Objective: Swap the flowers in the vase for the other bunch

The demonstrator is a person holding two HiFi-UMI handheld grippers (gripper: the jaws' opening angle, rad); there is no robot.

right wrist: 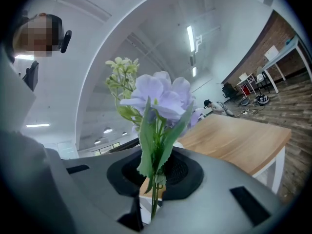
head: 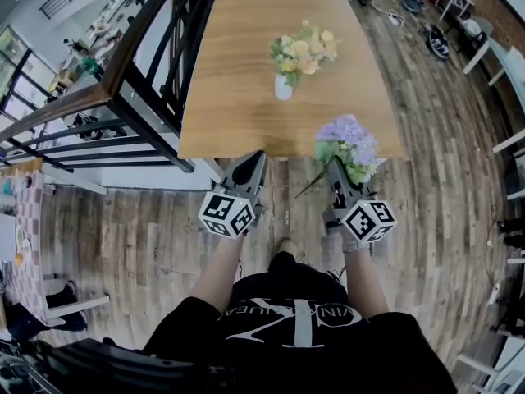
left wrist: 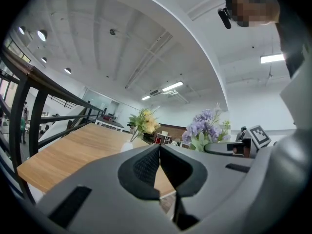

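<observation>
White vase (head: 283,88) stands upright near the middle of the wooden counter (head: 238,23). It holds the yellow bunch (head: 305,50), stems down inside, blooms and green leaves spread above the rim. Purple bunch (head: 349,142) is in no container. Right tongs (head: 335,164) are clenched on its green stems low down, lilac blooms standing up over the near counter edge, and a stem end pokes out below the jaws over the plank floor (head: 148,228). Left tongs (head: 260,156) are clenched tight, pads meeting with nothing between them, tips at the near counter edge, well apart from the vase. Both tongs point level at the counter, side by side. Black railing (head: 139,64) runs along the counter's left side.
</observation>
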